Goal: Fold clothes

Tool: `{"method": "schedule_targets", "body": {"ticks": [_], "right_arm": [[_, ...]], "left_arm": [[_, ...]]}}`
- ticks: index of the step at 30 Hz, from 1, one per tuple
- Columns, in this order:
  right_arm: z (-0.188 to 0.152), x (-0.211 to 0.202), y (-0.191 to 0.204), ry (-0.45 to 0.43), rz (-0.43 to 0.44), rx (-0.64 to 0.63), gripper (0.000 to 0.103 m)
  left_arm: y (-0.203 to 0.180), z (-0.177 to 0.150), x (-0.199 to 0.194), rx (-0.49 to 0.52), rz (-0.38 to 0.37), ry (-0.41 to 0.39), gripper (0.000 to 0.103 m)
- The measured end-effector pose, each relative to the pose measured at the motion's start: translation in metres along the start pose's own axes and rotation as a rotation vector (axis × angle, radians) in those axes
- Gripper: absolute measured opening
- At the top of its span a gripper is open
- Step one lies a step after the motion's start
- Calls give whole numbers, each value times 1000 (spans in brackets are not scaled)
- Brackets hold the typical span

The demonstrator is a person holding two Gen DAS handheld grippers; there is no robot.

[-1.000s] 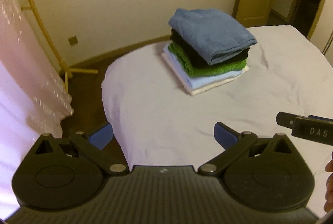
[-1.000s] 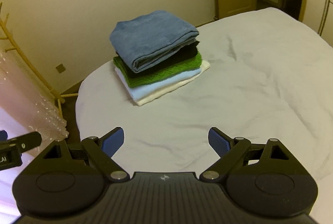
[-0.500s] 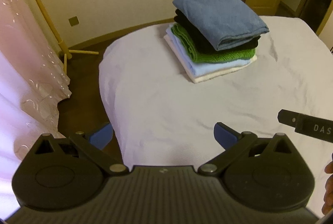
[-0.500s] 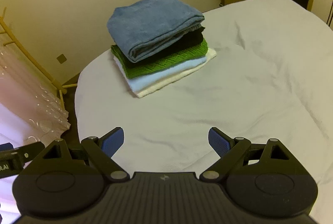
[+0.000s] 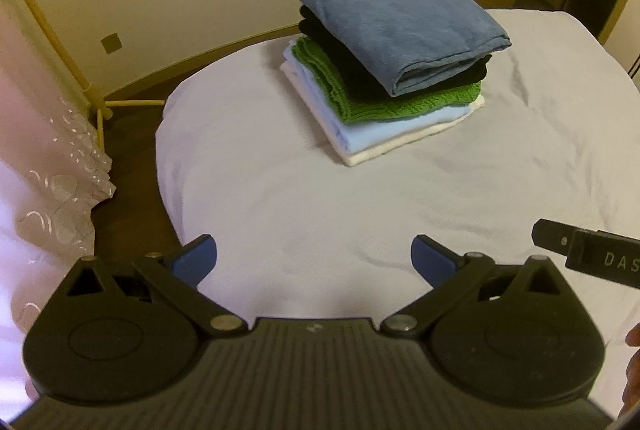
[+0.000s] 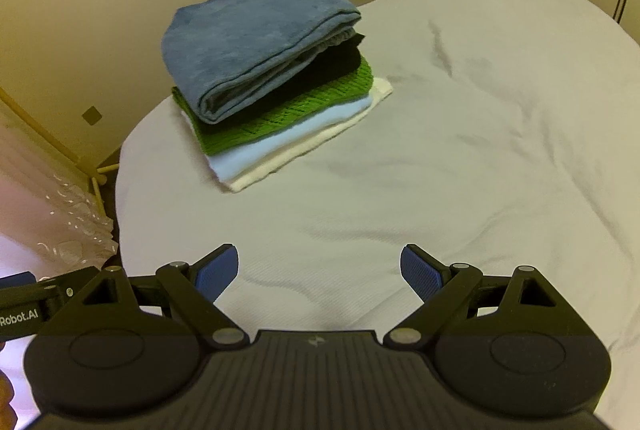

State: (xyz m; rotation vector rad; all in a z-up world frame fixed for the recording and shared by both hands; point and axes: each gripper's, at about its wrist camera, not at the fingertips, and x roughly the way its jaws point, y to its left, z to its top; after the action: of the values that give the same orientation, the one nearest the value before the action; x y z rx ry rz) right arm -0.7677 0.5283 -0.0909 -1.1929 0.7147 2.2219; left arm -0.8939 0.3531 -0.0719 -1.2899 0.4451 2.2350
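- Dim, warm yellowish indoor light in both views.
- Pink curtain (image 5: 44, 166) glows overexposed at the left edge.
- Soft shadows fill the bed sheet (image 6: 460, 166) creases.
- Strong fisheye bending and dark vignetted corners.
- Slight overall softness.

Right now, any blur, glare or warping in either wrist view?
Left wrist: strong fisheye bending of the bed edge, stack of folded clothes sharp, curtain washed out. Right wrist: same barrel warp, stack slightly soft, dim yellow cast, no glare.

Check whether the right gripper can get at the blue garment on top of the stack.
Probably yes: the right gripper is open, the blue garment lies uncovered on top, and only bare sheet lies between them.
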Motion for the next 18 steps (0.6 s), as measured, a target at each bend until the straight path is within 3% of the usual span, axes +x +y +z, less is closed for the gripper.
{"method": "schedule_targets", "body": {"ticks": [18], "right_arm": [[19,19,3,14,-24,6,90]], "left_arm": [[-9,23,30,24,-29,19,102]]}}
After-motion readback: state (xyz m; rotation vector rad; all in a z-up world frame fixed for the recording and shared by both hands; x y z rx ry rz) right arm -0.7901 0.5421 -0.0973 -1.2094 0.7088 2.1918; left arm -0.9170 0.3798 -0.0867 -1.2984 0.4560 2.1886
